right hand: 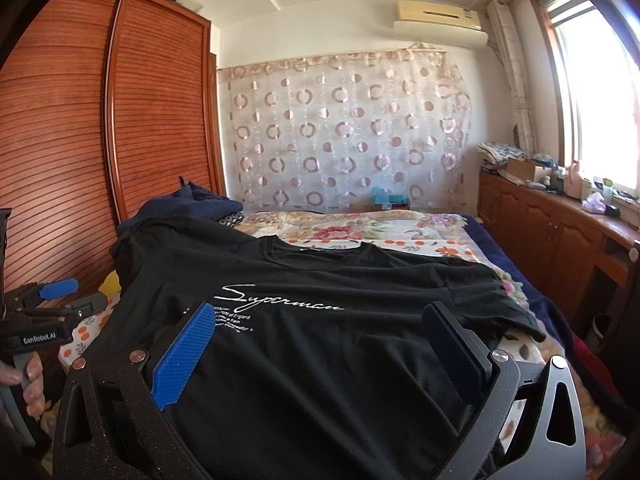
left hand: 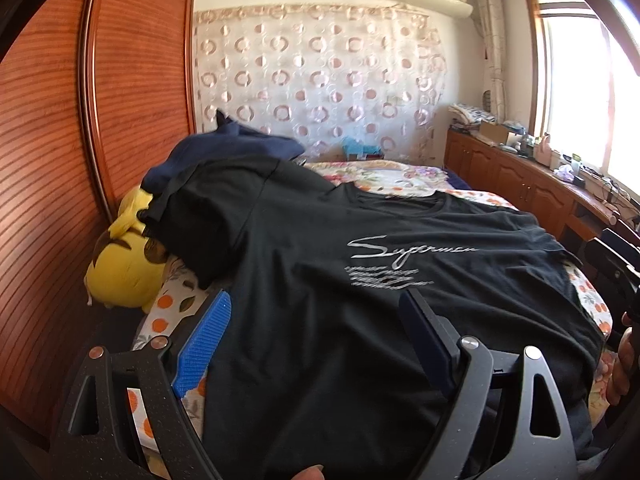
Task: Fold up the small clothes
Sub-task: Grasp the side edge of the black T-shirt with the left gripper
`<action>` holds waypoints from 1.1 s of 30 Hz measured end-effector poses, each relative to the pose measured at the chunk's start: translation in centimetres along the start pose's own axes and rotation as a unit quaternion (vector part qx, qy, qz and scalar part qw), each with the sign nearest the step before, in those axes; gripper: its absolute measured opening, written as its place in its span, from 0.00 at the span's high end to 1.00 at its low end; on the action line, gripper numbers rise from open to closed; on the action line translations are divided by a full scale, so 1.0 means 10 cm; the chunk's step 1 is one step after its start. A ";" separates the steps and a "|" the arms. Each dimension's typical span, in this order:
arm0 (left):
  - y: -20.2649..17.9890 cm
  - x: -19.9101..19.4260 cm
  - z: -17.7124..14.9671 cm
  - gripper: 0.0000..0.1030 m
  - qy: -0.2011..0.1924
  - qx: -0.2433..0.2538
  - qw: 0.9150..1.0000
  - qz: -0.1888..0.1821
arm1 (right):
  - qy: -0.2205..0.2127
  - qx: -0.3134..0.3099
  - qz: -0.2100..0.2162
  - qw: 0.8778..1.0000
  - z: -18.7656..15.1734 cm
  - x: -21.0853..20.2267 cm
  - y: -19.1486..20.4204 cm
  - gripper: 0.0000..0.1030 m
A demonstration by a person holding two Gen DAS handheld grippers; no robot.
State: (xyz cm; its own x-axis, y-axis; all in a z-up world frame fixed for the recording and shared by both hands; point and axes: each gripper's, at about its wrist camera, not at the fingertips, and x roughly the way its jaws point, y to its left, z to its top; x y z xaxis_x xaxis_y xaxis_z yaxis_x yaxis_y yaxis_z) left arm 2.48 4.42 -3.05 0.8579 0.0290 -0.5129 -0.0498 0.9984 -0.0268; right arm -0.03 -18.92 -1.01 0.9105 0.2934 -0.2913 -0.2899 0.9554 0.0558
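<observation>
A black T-shirt point(left hand: 340, 280) with white "Superman" script lies spread front-up on the bed, collar toward the far end; it also shows in the right wrist view point(right hand: 320, 340). Its left sleeve drapes over a yellow plush toy point(left hand: 124, 268). My left gripper point(left hand: 316, 312) is open, its blue pads apart over the shirt's lower left part, holding nothing. My right gripper point(right hand: 320, 324) is open over the shirt's lower middle, holding nothing. The left gripper also shows at the left edge of the right wrist view point(right hand: 60, 296).
A floral bedspread point(right hand: 360, 232) covers the bed. A dark blue garment point(left hand: 232, 148) is piled at the far left. A wooden slatted wardrobe point(left hand: 60, 140) stands close on the left. A low wooden cabinet point(right hand: 560, 228) with clutter runs under the window on the right.
</observation>
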 end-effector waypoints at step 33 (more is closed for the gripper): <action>1.65 1.36 0.67 0.63 0.080 0.021 0.993 0.085 | 0.104 -0.058 0.149 0.982 0.20 1.10 -0.22 0.02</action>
State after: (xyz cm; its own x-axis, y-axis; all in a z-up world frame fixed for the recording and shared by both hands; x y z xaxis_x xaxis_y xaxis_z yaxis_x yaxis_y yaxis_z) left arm 16.75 21.58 -4.68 0.7468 0.1932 -0.6364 -0.1635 0.9808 0.1059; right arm 11.26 -17.77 -2.41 0.7039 0.5347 -0.4677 -0.5767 0.8145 0.0633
